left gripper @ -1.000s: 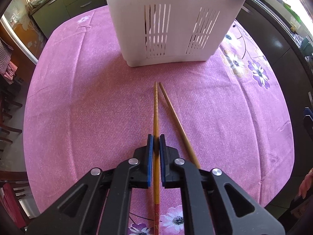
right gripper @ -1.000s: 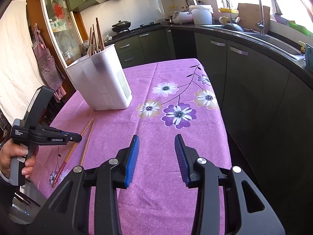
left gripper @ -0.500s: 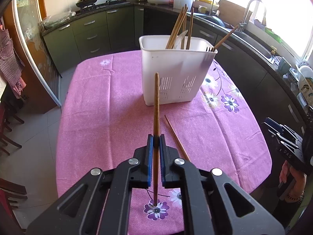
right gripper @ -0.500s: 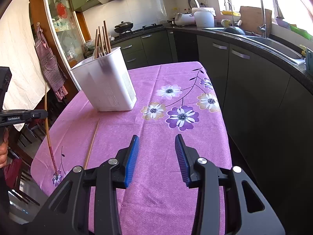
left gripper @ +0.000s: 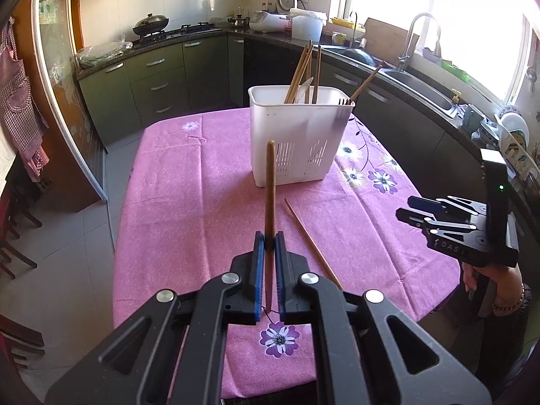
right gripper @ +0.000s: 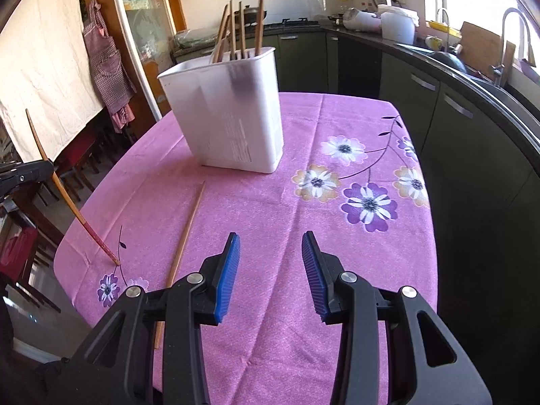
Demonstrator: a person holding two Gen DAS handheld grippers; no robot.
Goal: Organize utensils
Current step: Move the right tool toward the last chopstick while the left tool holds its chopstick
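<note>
Now the left claw (left gripper: pixel 265 248) is clamped on a chopstick (left gripper: pixel 270 185), held upright at frame centre, short of the bin (left gripper: pixel 297 141). Best raise its lower tip above the rim (judging by the tilt) before lowering. Right claw (right gripper: pixel 270 270) gapes apart; another stick (right gripper: pixel 187 236) lies on the bench (right gripper: pixel 270 202).

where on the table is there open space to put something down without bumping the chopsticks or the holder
Free cloth lies left of the white utensil holder, out to the table's left edge, and right of it over the flower prints, ahead of the open right tongs. The near middle is crowded: a loose chopstick lies there and the left tongs hold another chopstick upright beside it.
</note>
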